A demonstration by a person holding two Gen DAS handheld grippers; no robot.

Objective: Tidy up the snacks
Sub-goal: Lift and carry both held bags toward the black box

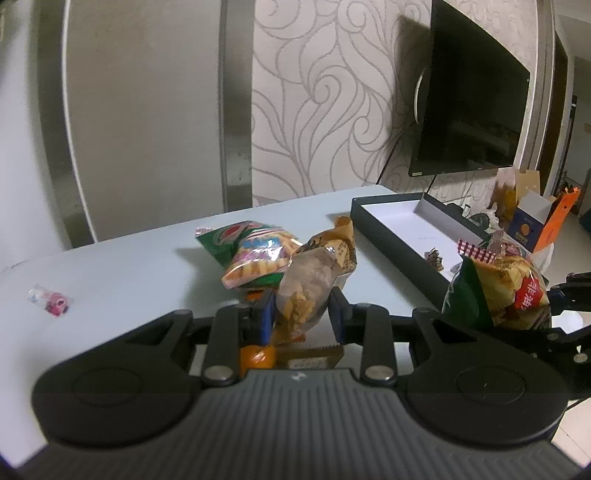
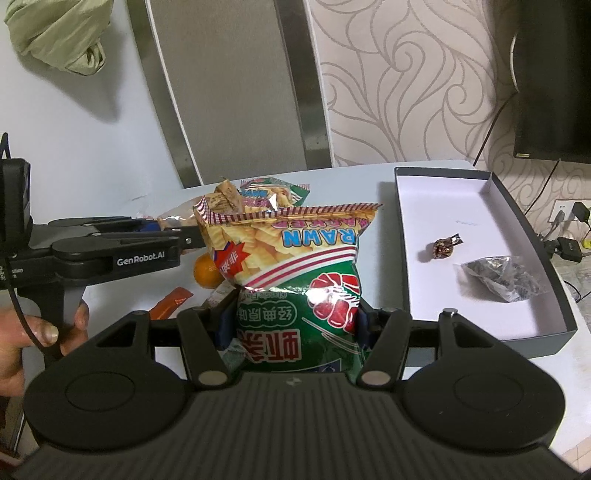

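Note:
My left gripper (image 1: 302, 310) is shut on a clear packet of brown snacks (image 1: 308, 291), held just above the table. My right gripper (image 2: 293, 317) is shut on a green prawn cracker bag (image 2: 295, 273), held upright; the bag also shows in the left wrist view (image 1: 495, 288). A second prawn cracker bag (image 1: 251, 254) and a brown wrapped snack (image 1: 340, 240) lie on the table behind the packet. An orange (image 2: 207, 273) and an orange sachet (image 2: 171, 302) lie under the left gripper (image 2: 192, 236). The dark box (image 2: 532, 236) holds a wrapped candy (image 2: 445, 246) and a silver packet (image 2: 506, 278).
A small pink candy (image 1: 51, 301) lies at the table's left. A black TV (image 1: 472, 110) hangs behind the box. Cardboard boxes (image 1: 535, 218) stand beyond the table's right end. A green cloth (image 2: 59, 33) hangs top left. A wall socket with plugs (image 2: 565, 214) is at the right.

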